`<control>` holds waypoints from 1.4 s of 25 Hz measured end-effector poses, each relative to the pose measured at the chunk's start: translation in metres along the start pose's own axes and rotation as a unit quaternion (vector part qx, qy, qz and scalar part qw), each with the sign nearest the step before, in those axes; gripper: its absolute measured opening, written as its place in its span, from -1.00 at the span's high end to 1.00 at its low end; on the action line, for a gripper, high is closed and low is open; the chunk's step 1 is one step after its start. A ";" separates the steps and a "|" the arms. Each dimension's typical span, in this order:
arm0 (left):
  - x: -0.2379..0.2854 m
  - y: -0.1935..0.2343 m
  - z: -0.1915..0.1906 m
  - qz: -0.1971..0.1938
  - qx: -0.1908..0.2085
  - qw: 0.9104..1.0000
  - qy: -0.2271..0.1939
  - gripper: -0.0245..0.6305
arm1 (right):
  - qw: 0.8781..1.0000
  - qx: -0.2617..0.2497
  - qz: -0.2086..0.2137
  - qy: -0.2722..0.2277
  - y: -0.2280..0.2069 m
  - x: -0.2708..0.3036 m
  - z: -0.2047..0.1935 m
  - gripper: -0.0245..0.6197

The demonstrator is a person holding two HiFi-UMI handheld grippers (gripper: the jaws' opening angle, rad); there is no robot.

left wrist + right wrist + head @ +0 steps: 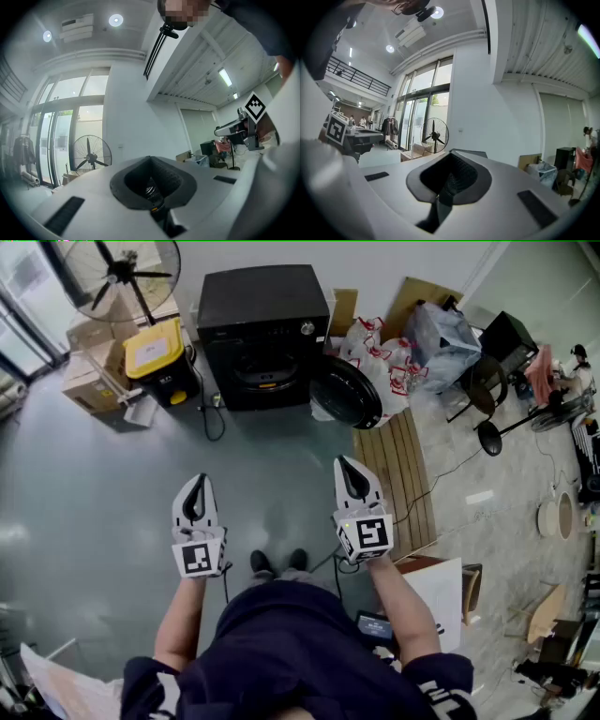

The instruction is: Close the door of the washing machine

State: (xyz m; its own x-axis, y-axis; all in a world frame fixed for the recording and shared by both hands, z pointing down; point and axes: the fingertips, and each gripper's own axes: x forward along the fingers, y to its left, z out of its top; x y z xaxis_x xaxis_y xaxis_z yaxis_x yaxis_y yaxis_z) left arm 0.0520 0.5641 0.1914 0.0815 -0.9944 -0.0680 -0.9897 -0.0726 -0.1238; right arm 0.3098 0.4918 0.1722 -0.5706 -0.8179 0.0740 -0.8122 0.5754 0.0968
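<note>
**Door open, both grippers shut, empty**

The black washing machine (262, 310) stands ahead, front facing the person, its panel print too small to read. Its round door (347, 390) is swung out rightward. The left gripper (196, 486) and right gripper (350, 470) hover level and well short of it, jaws pressed together.

The shiny grey floor (84, 493) has a black front-loading washing machine (262, 334), a yellow-lidded black bin (157, 357), brown cardboard boxes (89, 376) and a slatted wooden pallet (398, 470) sitting on it.

- Counting 1 washing machine (262, 329), 1 door (349, 390)
- Counting 2 grippers: left gripper (197, 480), right gripper (346, 464)
- Counting 1 yellow-lidded bin (155, 348), 1 pedestal fan (122, 273), 2 black shoes (261, 564)
</note>
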 end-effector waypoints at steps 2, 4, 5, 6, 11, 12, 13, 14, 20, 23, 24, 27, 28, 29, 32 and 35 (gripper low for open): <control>-0.001 0.000 0.000 0.000 0.002 1.000 -0.002 0.85 | 1.000 -0.001 -0.001 0.002 -0.002 -0.002 -0.003 0.87; 0.000 0.002 -0.001 0.002 0.001 1.000 -0.003 0.85 | 1.000 -0.002 -0.002 0.003 -0.003 -0.003 -0.004 0.87; 0.000 0.002 -0.002 0.003 0.001 1.000 -0.001 0.85 | 1.000 -0.002 -0.002 0.003 -0.003 -0.002 -0.004 0.87; 0.000 0.003 -0.002 0.004 0.000 1.000 0.000 0.85 | 1.000 -0.002 -0.001 0.003 -0.004 -0.002 -0.004 0.87; 0.003 0.004 -0.004 0.005 0.003 1.000 0.002 0.85 | 1.000 -0.003 0.002 0.005 -0.005 0.001 -0.007 0.87; 0.004 0.005 -0.004 0.004 0.004 1.000 0.002 0.85 | 1.000 -0.004 0.002 0.005 -0.005 0.002 -0.008 0.87; 0.004 0.005 -0.004 0.005 0.004 1.000 0.003 0.85 | 1.000 -0.005 0.002 0.004 -0.005 0.002 -0.008 0.87; 0.004 0.005 -0.004 0.005 0.004 1.000 0.004 0.85 | 1.000 -0.004 0.002 0.003 -0.005 0.002 -0.008 0.87; 0.004 0.003 -0.004 0.004 0.004 1.000 0.002 0.85 | 1.000 -0.001 0.001 -0.005 -0.006 -0.002 -0.007 0.86; 0.005 0.003 -0.006 0.004 0.005 1.000 0.005 0.85 | 1.000 -0.004 0.004 -0.010 -0.007 -0.002 -0.010 0.86; 0.005 0.003 -0.006 0.004 0.004 1.000 0.005 0.85 | 1.000 -0.005 0.005 -0.010 -0.007 -0.002 -0.010 0.86; 0.007 0.002 -0.006 0.004 0.007 1.000 0.003 0.85 | 1.000 -0.005 0.003 -0.003 -0.009 -0.001 -0.010 0.86; 0.008 0.001 -0.005 0.005 0.007 1.000 0.003 0.85 | 1.000 -0.005 0.003 -0.002 -0.011 -0.001 -0.010 0.86; 0.008 0.001 -0.005 0.005 0.007 1.000 0.003 0.85 | 1.000 -0.004 0.003 -0.002 -0.012 -0.001 -0.010 0.86; 0.010 -0.001 -0.005 0.006 0.007 1.000 0.007 0.85 | 1.000 -0.004 0.003 0.000 -0.016 -0.002 -0.012 0.86; 0.012 -0.004 -0.007 0.007 0.005 1.000 0.009 0.85 | 1.000 -0.002 0.002 0.002 -0.021 -0.001 -0.015 0.86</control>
State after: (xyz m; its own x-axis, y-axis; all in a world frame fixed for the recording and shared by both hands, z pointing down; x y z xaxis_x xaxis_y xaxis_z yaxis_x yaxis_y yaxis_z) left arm 0.0560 0.5518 0.1985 0.0651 -0.9965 -0.0528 -0.9893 -0.0576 -0.1338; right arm 0.3291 0.4810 0.1852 -0.5738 -0.8152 0.0792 -0.8089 0.5792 0.1007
